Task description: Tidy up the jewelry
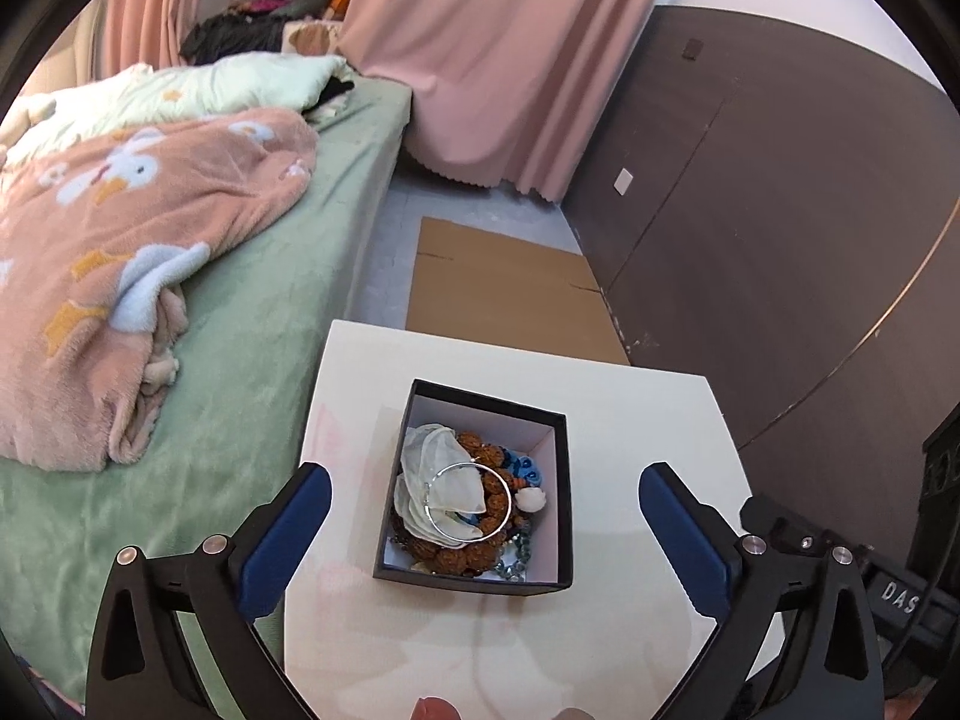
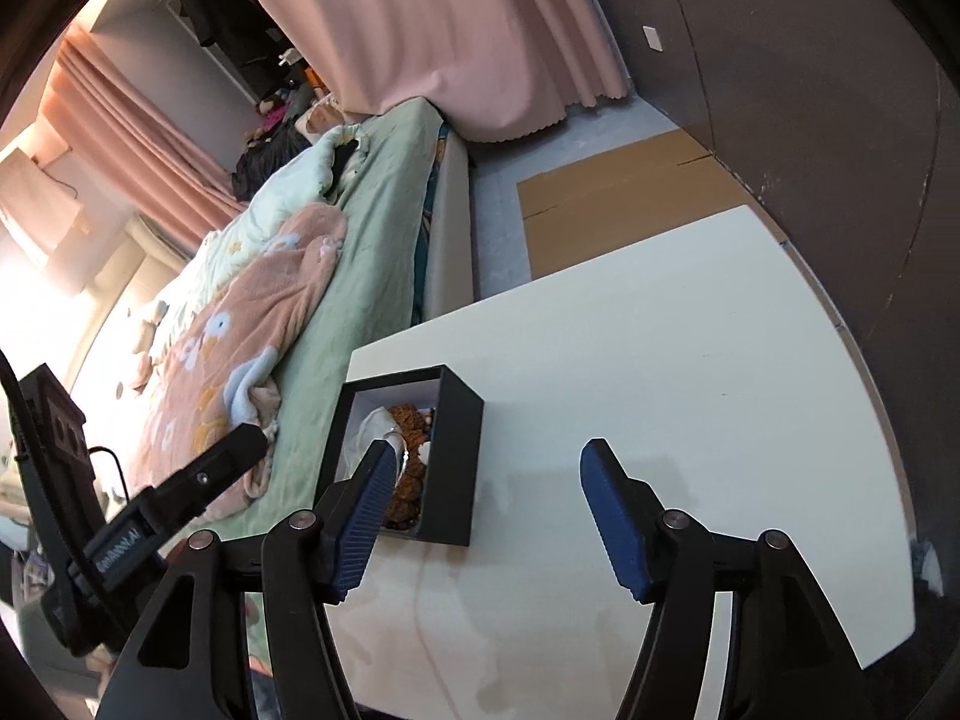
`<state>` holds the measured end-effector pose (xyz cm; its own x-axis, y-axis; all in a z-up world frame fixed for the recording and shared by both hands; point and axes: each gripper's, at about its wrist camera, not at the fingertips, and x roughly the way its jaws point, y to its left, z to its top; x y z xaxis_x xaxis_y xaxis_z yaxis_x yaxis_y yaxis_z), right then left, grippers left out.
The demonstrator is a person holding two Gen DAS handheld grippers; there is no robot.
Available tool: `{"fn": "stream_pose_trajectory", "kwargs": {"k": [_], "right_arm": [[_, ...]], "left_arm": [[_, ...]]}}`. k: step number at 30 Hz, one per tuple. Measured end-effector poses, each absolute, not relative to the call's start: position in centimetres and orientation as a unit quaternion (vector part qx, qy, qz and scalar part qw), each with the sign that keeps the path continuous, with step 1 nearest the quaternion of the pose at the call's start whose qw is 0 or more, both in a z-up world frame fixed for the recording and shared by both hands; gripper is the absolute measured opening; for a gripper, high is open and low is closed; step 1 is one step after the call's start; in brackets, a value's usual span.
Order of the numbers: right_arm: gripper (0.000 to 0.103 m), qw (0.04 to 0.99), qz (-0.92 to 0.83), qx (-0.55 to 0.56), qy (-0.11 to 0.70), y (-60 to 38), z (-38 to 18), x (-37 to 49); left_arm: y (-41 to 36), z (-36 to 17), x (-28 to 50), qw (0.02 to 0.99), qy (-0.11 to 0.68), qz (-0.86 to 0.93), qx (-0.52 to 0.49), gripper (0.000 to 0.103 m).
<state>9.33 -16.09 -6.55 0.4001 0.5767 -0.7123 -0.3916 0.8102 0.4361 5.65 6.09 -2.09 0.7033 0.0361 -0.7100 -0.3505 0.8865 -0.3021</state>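
bed (image 1: 252, 276) left of frame, green sheet | pink duck blanket (image 1: 120, 276) on it | pink curtain (image 1: 504, 60) top centre | flat cardboard (image 1: 510, 294) on floor, centre

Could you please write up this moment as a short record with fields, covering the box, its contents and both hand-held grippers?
surface: white table beside a bed
container: black box, open, white inside, no lid in view
contents: silver bangle on top of a white cloth pouch, brown bead bracelet, blue beads, grey beads
left hand-held gripper: open, above the box, holding nothing
right hand-held gripper: open, over the table just right of the box, holding nothing
floor: flattened cardboard
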Motion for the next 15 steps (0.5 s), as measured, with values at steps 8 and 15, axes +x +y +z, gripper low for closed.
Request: {"fn": "stream_pose_trajectory", "kwargs": {"k": [8, 15], "right_arm": [[0.079, 0.835, 0.284, 0.092, 0.462, -17.7, -5.9, 8.9], [0.097, 0.849, 0.258, 0.08, 0.454, -19.5, -5.0, 8.3]], "left_arm": [[3.7, -2.0, 5.3, 0.907, 0.359, 0.12, -0.185, 0.102], [1.9, -2.1, 4.8, 0.913, 0.355, 0.107, -0.173, 0.102]]}}
